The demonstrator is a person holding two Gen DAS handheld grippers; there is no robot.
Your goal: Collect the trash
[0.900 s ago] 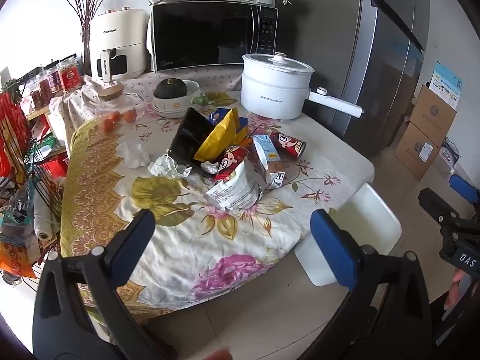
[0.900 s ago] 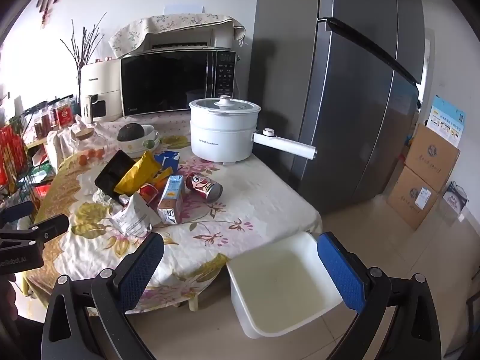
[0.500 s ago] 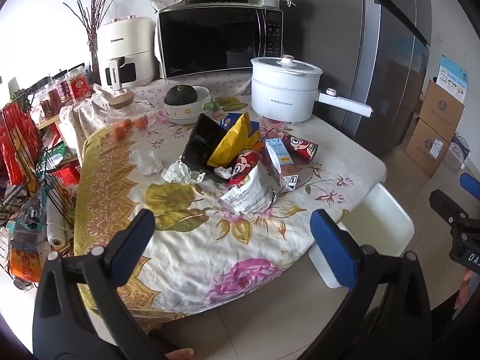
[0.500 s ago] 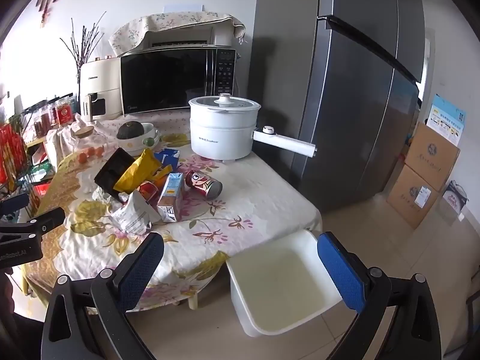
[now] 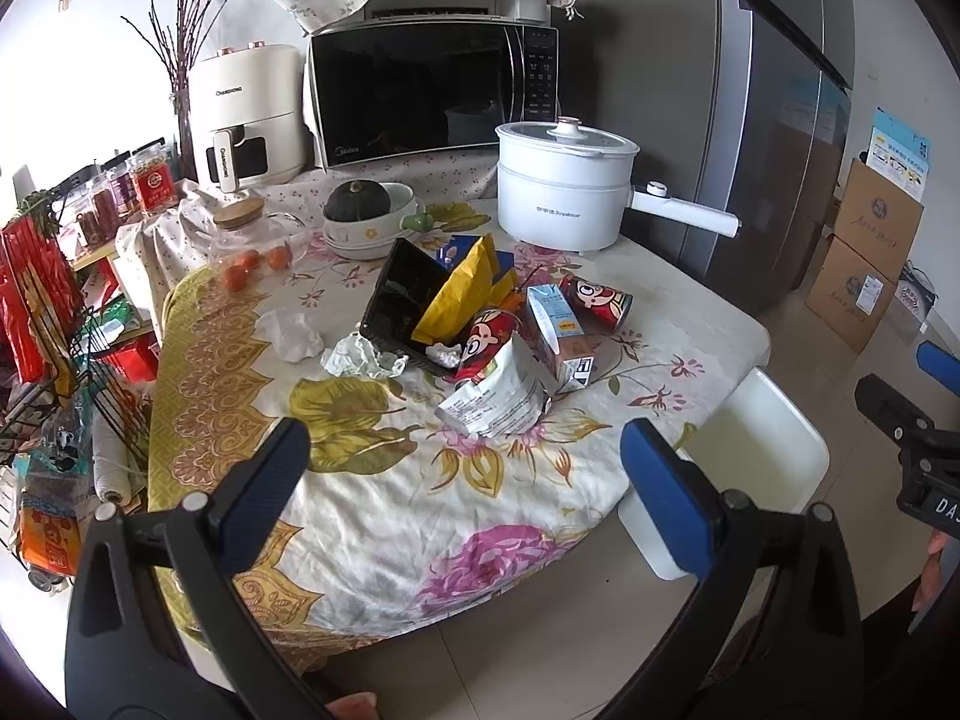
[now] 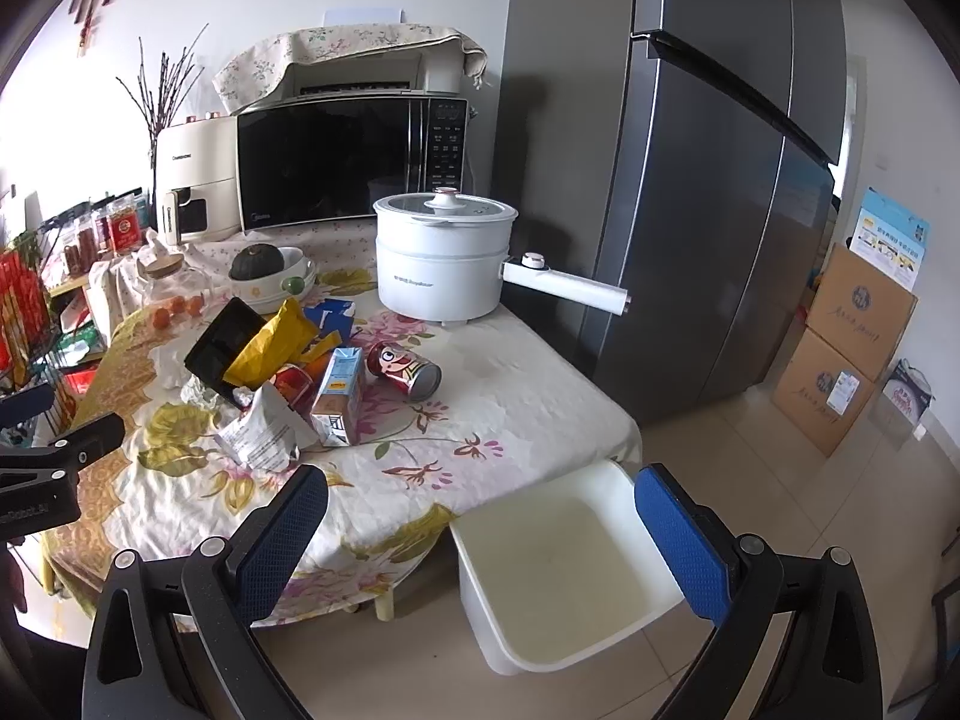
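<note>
Both tongs, left tongs (image 5: 465, 450) & right tongs (image 6: 480, 504), gape wide w/ nothing between them, hovering short of the desk (image 5: 384, 498). Trash pile (image 5: 480, 324) (wrappers, carton, cans) sits mid-desk; white bin (image 6: 558, 564) waits on floor by desk edge, prob. for easy drop-off.

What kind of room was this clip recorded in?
Most likely a home kitchen or dining corner: a tall grey fridge, a microwave and an electric cooking pot stand around a table with a floral cloth.
</note>
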